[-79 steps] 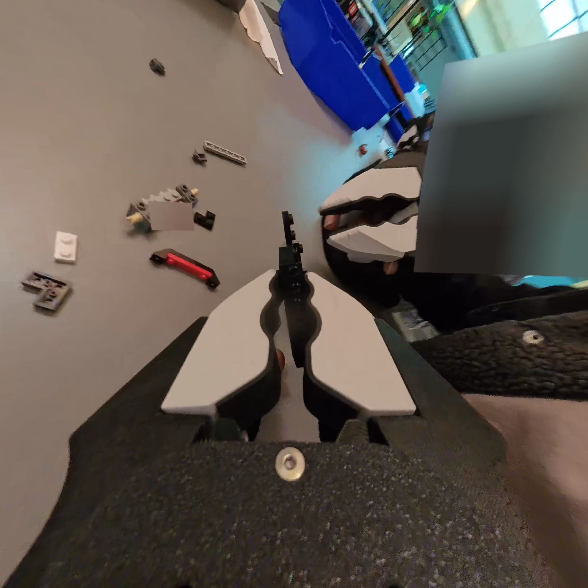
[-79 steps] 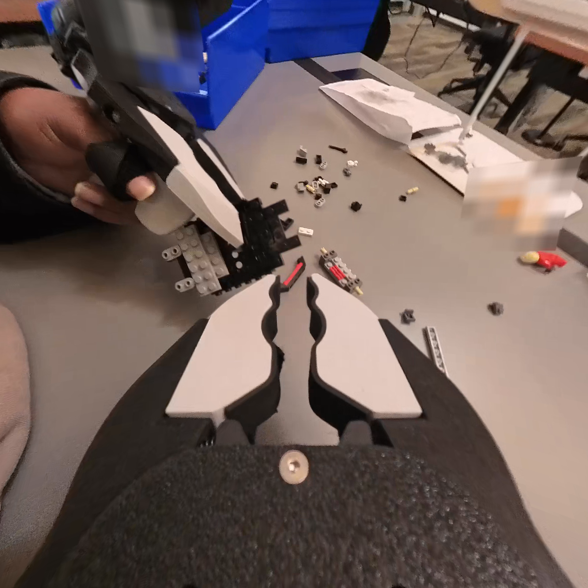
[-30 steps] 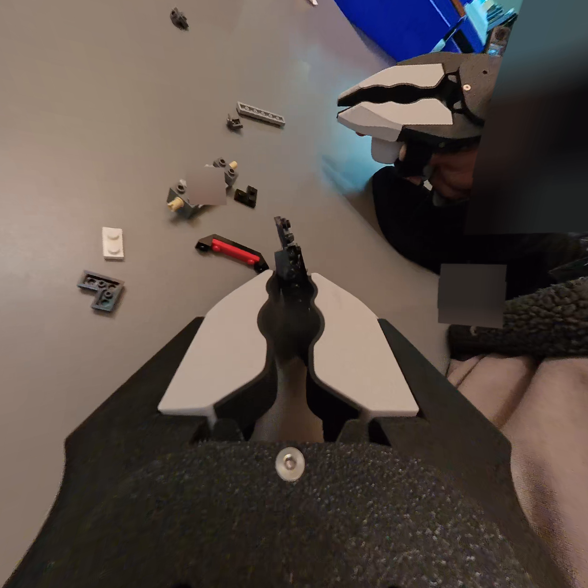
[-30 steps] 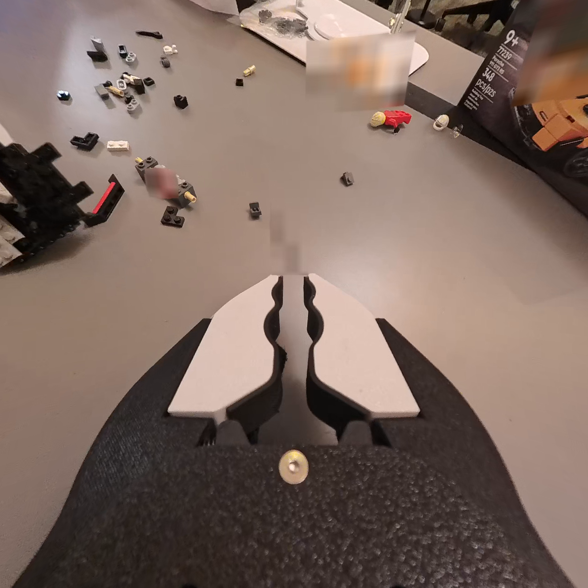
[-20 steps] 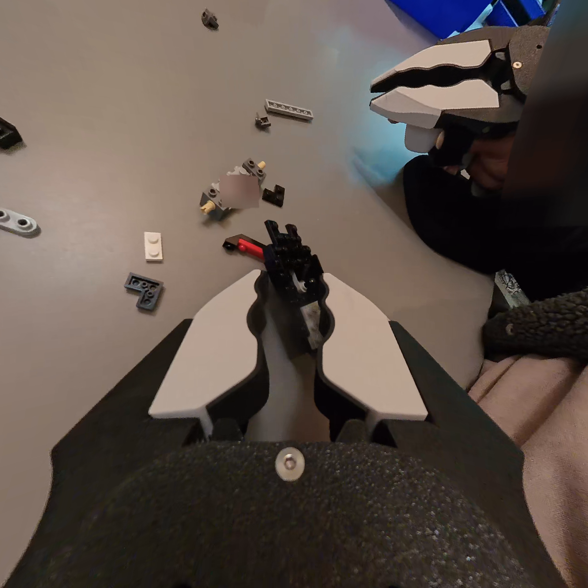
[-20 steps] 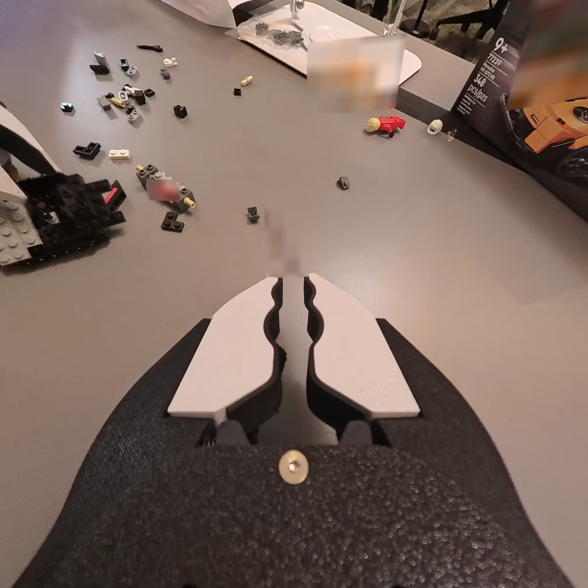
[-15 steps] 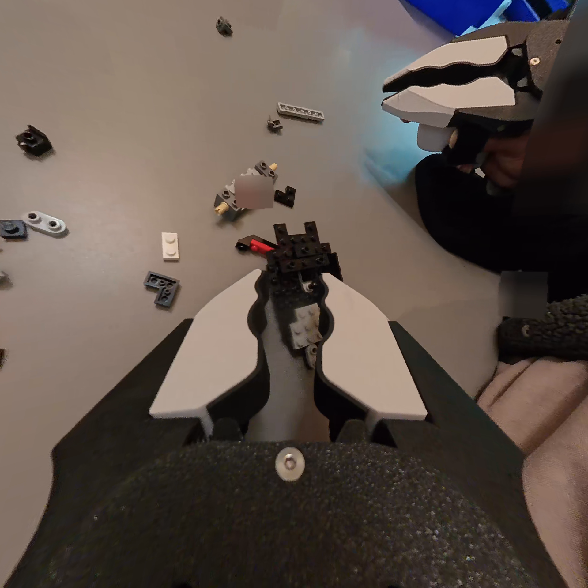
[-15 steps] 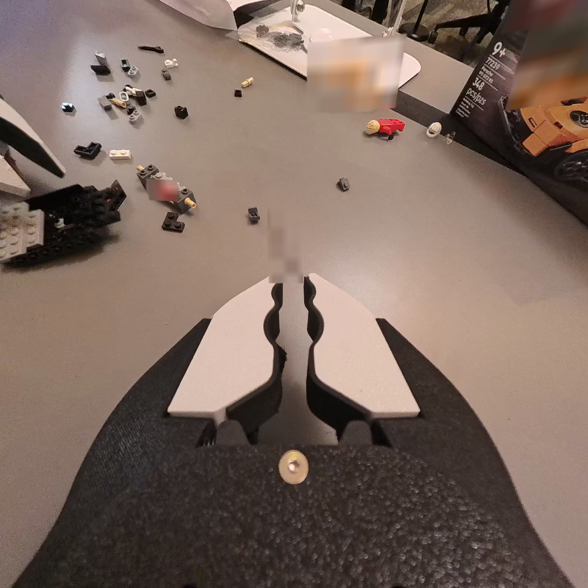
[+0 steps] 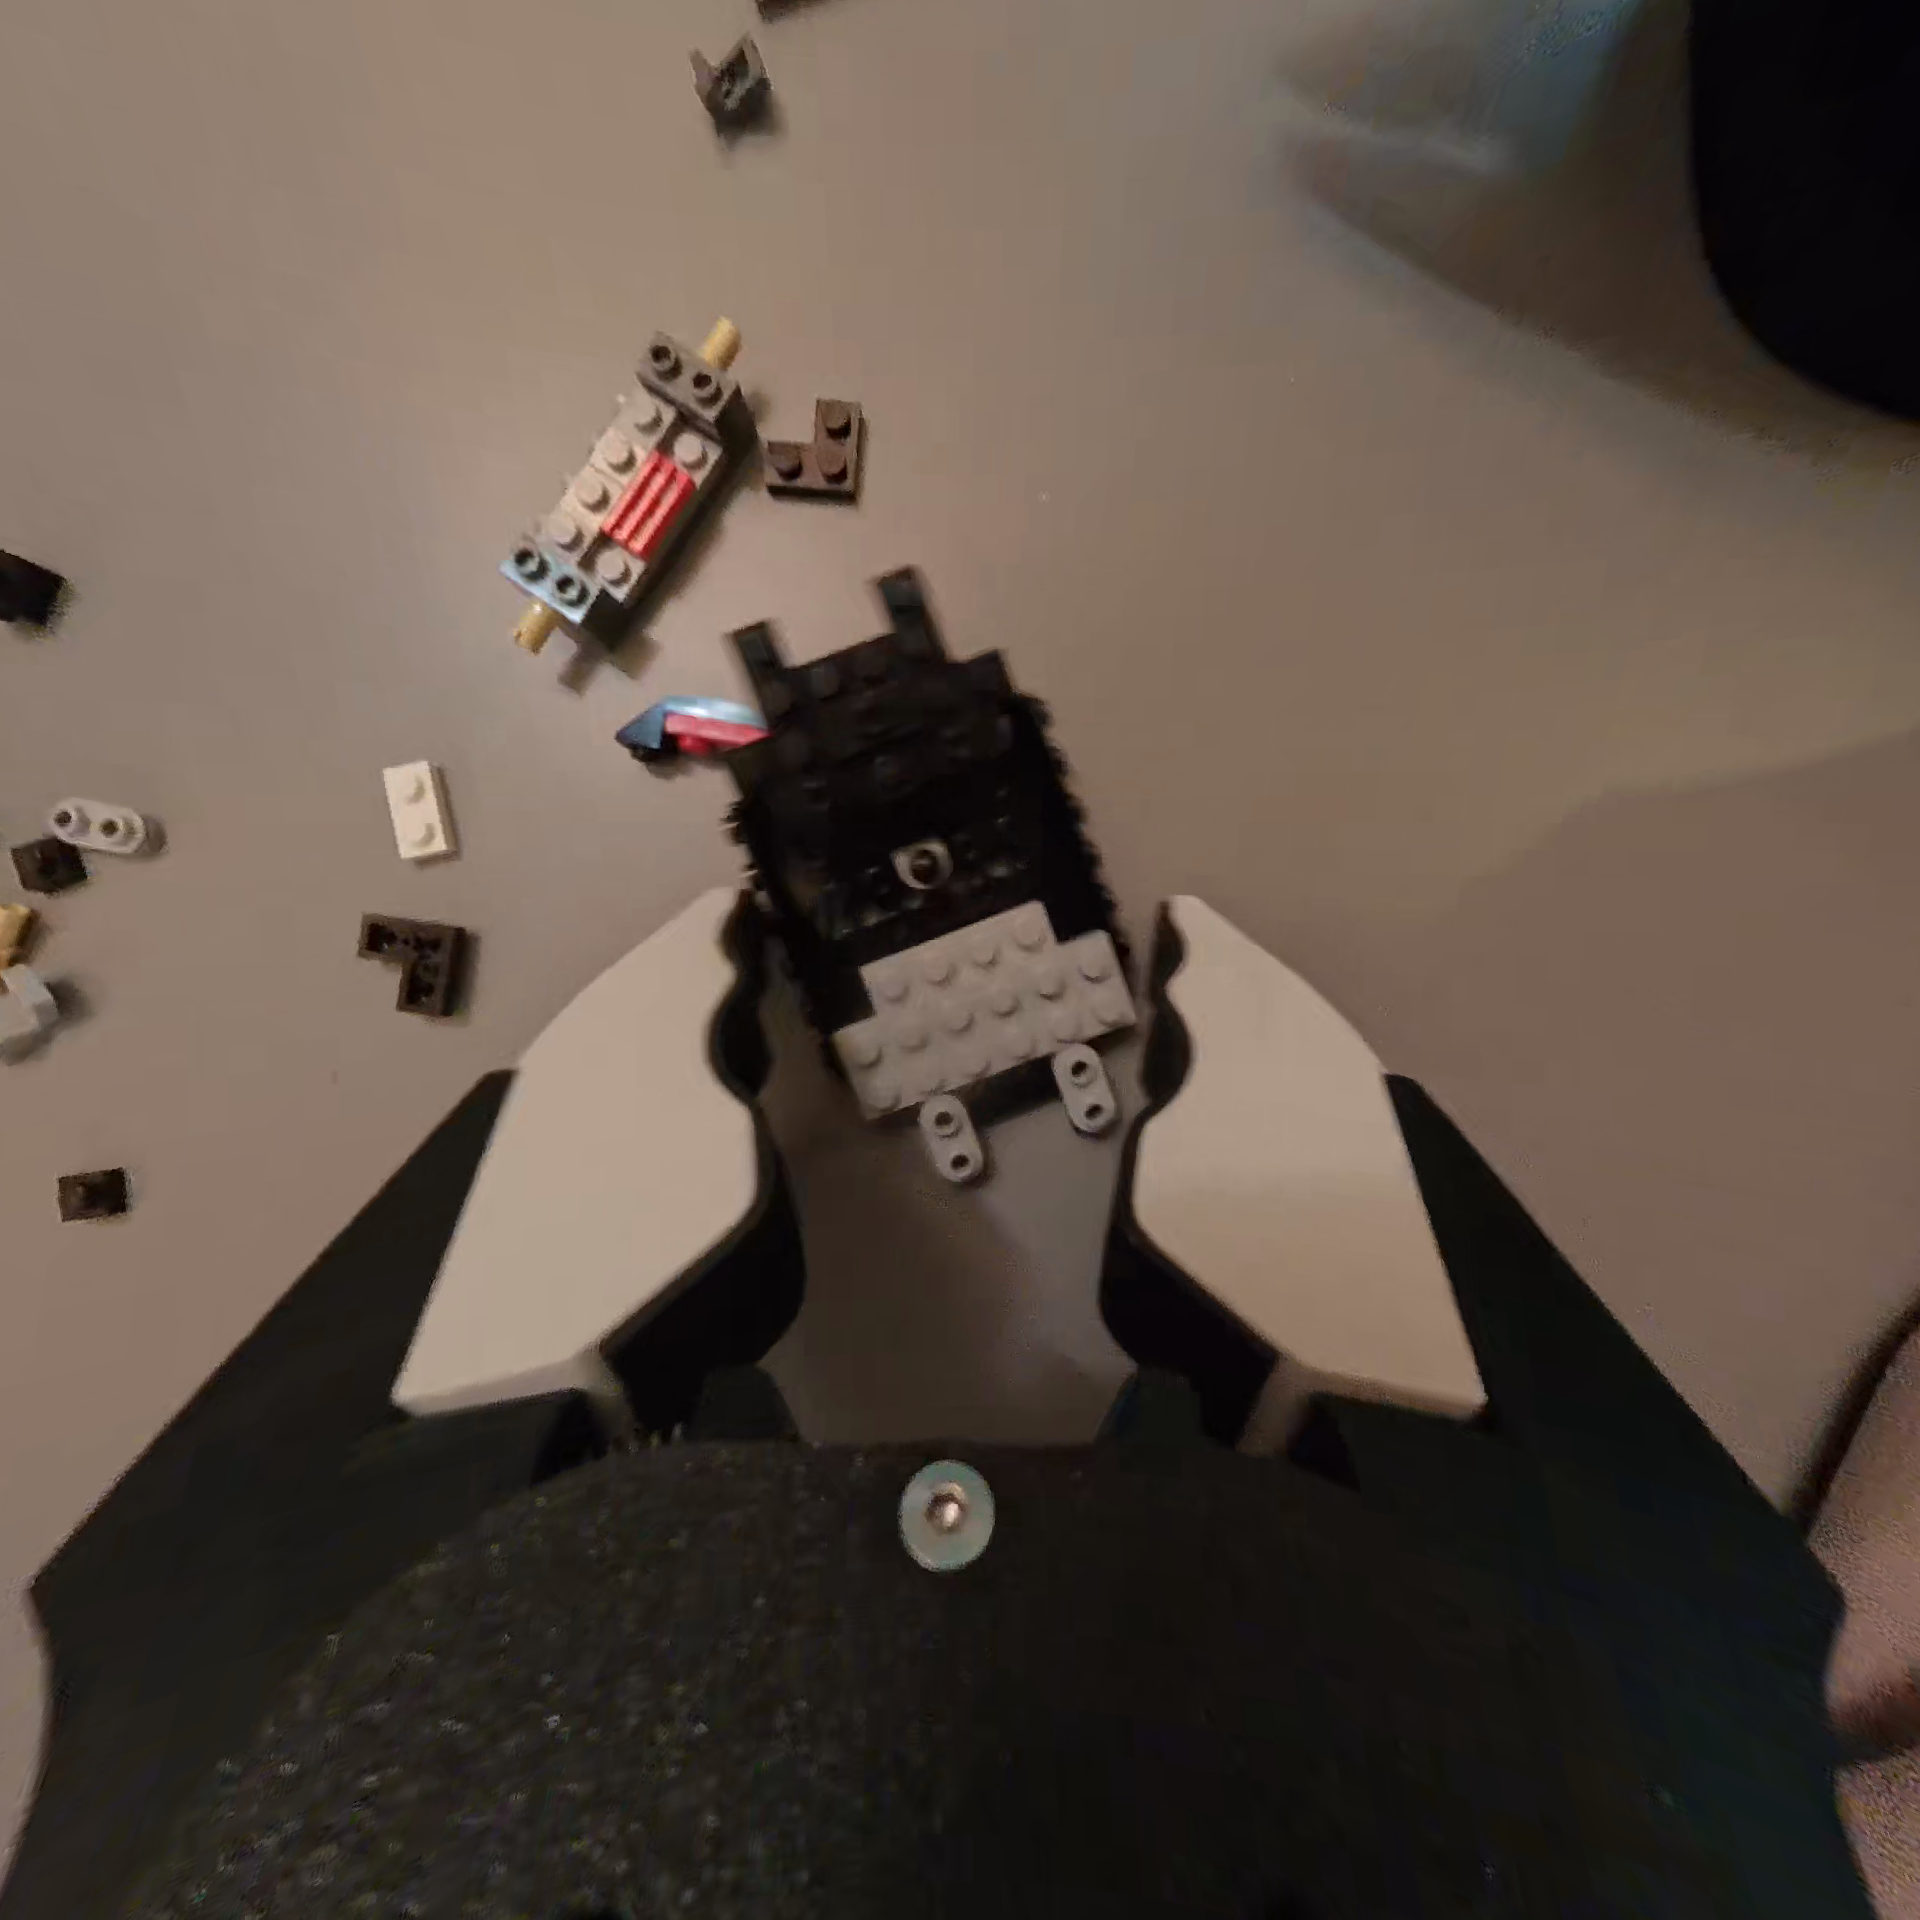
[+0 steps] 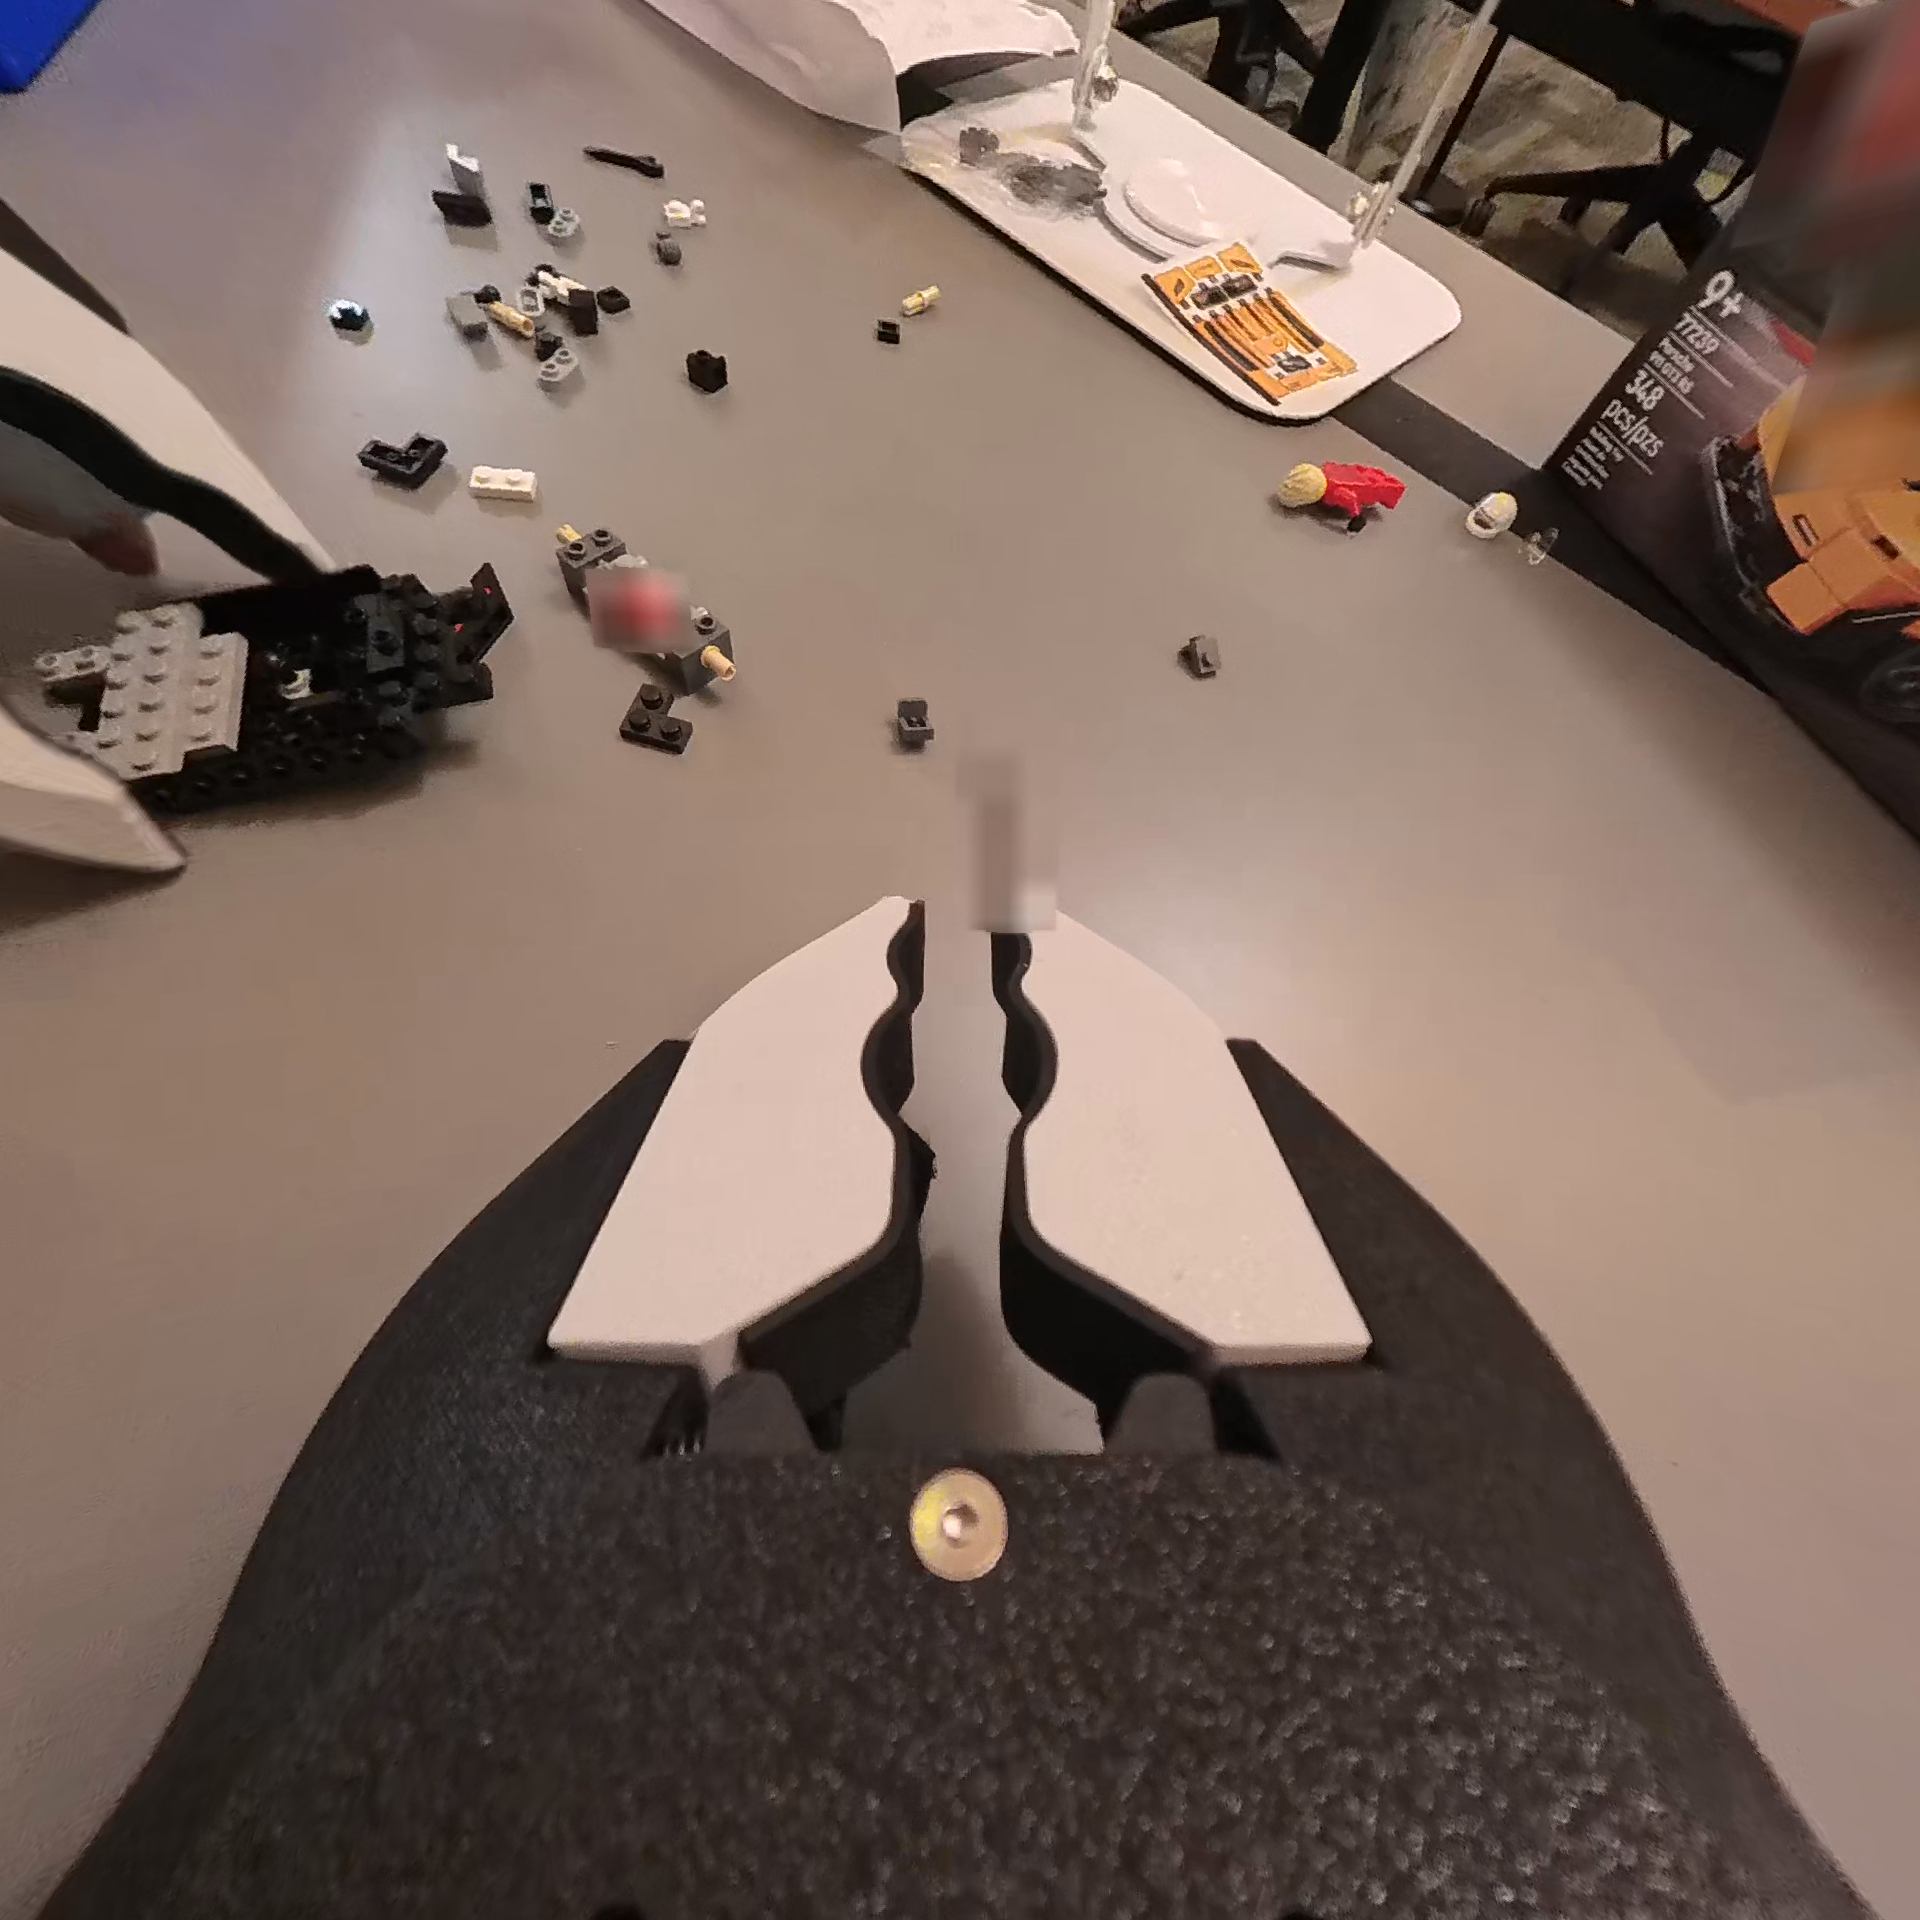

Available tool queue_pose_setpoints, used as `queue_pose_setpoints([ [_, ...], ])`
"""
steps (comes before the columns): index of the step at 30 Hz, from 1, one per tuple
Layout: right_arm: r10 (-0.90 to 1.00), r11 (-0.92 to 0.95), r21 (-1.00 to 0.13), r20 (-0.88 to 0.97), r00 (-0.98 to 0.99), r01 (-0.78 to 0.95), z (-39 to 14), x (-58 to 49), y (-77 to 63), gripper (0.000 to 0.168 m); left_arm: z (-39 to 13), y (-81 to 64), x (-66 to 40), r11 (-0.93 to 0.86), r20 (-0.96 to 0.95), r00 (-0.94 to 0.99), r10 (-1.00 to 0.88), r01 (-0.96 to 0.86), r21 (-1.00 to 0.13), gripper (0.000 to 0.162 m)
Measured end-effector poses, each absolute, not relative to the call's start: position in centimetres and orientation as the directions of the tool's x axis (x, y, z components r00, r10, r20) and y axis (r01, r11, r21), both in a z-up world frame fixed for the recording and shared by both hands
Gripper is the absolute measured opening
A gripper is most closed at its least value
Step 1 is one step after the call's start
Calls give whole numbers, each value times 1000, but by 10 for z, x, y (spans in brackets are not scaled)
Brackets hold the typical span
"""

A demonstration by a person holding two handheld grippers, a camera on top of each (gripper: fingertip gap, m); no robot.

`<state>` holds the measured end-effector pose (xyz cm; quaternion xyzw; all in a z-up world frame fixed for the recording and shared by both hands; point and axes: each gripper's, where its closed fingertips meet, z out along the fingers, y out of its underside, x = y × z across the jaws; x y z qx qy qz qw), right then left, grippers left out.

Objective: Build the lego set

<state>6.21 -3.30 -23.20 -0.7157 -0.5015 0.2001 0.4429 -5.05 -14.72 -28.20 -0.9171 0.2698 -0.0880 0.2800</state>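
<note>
The left gripper has let go: half a second ago its jaws were closed on the black and grey chassis assembly, held up off the surface and turned edge-on a moment before that, and now they stand wide apart with the assembly lying flat, studs up, on the grey worktop between and just ahead of them. The grey plate end of the assembly sits between the fingertips with a gap showing on each side, so nothing is gripped. From the right wrist view the same assembly rests near the left edge of the worktop, the left gripper's pale fingers on either side of it. The right gripper has barely shifted over the past second; its jaws are nearly together with a narrow slit between them, and a blurred patch covers the tips, so whether a small piece is pinched there cannot be told. Beside the assembly lie the grey axle block with a red tile, a black corner plate and a white plate, all loose. In my judgement, setting the assembly down gives a stable, stud-up base, so the next piece can be pressed on from above rather than fitted in mid-air.
</note>
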Motion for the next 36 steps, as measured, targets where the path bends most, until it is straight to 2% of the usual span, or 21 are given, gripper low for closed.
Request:
queue_pose_setpoints([
  [1,897,-98,-836,160,412,540,-231,62,-34,11,-281,-146,-49,-688,0,834,-552,-455,-565,65],
  [6,931,-49,-882,130,341,470,-217,51,-51,11,-270,-138,-49,-515,-201,770,-606,-572,-639,63],
  [8,951,-31,-903,105,290,429,-208,44,-64,12,-259,-134,-45,-417,-288,759,-585,-585,-695,63],
  [12,985,-11,-937,51,167,349,-192,24,-99,14,-231,-133,-34,-172,-509,698,-505,-659,-733,63],
  [18,989,-138,-956,-119,88,260,-179,-6,-130,31,-196,-135,-25,6,-572,703,-422,-629,-777,63],
  [21,973,-231,-949,-229,35,216,-173,-14,-136,28,-184,-139,-20,80,-595,700,-396,-619,-781,63],
  [22,968,-246,-949,-251,2,198,-168,-14,-139,14,-182,-140,-20,93,-599,698,-393,-618,-781,63],
  [26,972,-194,-957,-218,-92,218,-163,-10,-148,10,-181,-145,-14,114,-533,708,-463,-549,-828,62],
  [30,966,-55,-965,-116,-229,257,-163,4,-153,9,-172,-158,-7,81,-344,678,-649,-388,-918,61],
  [33,931,61,-964,-38,-363,260,-158,10,-163,9,-167,-159,-8,-24,-163,641,-750,-272,-962,52],
  [36,890,127,-950,-18,-456,284,-157,9,-171,9,-160,-165,1,-49,-101,561,-821,-246,-968,33],
])
